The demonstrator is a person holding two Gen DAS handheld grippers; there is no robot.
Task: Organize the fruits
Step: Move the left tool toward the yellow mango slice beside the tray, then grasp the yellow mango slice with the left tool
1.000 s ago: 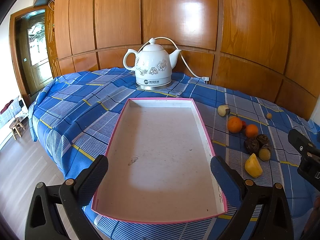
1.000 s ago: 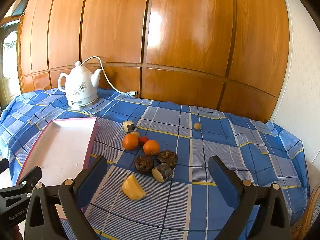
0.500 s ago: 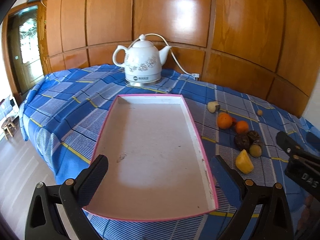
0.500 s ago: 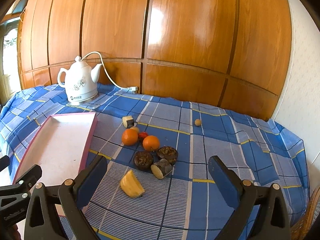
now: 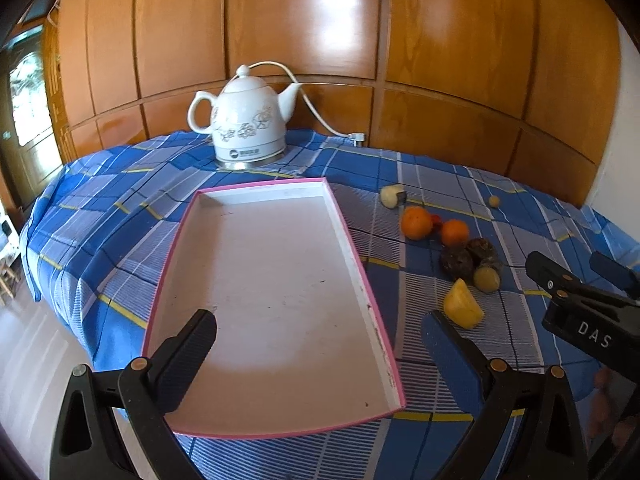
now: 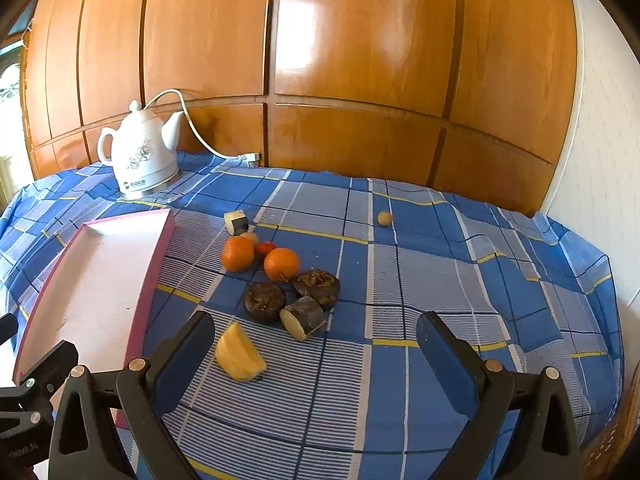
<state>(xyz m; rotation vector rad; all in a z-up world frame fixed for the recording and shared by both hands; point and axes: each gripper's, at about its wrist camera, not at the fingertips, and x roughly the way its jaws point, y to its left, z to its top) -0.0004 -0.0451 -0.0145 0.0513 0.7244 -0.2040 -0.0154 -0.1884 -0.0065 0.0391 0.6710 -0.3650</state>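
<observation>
A desk covered by a blue checked cloth (image 6: 400, 280) carries a shallow pink-rimmed tray (image 5: 360, 264) with a white inner floor, lying bare on the left side. The left claw (image 5: 320, 344) hovers over the tray's near end with its jaws spread wide and nothing between them. The right claw (image 6: 316, 344) hangs over the cloth to the right of the tray, its jaws likewise spread and holding nothing. The fruits sit in a loose cluster on the cloth, just right of the tray and outside it. A yellow wedge (image 6: 239, 356) lies nearest, close to the right claw's left finger (image 6: 188, 356). Behind it are two dark brown round fruits (image 6: 264, 301), touching a cut piece with a pale face (image 6: 302, 317). Farther back stand two oranges (image 6: 238, 254), with a small red fruit (image 6: 265, 247) between them. A pale cut chunk (image 6: 236, 222) rests beyond those, and a small tan ball (image 6: 384, 218) lies well apart to the right. A white kettle (image 5: 244, 128) with a floral print stands at the far edge of the desk, its cord (image 6: 200, 136) running toward the wooden wall panels (image 6: 360, 60).
</observation>
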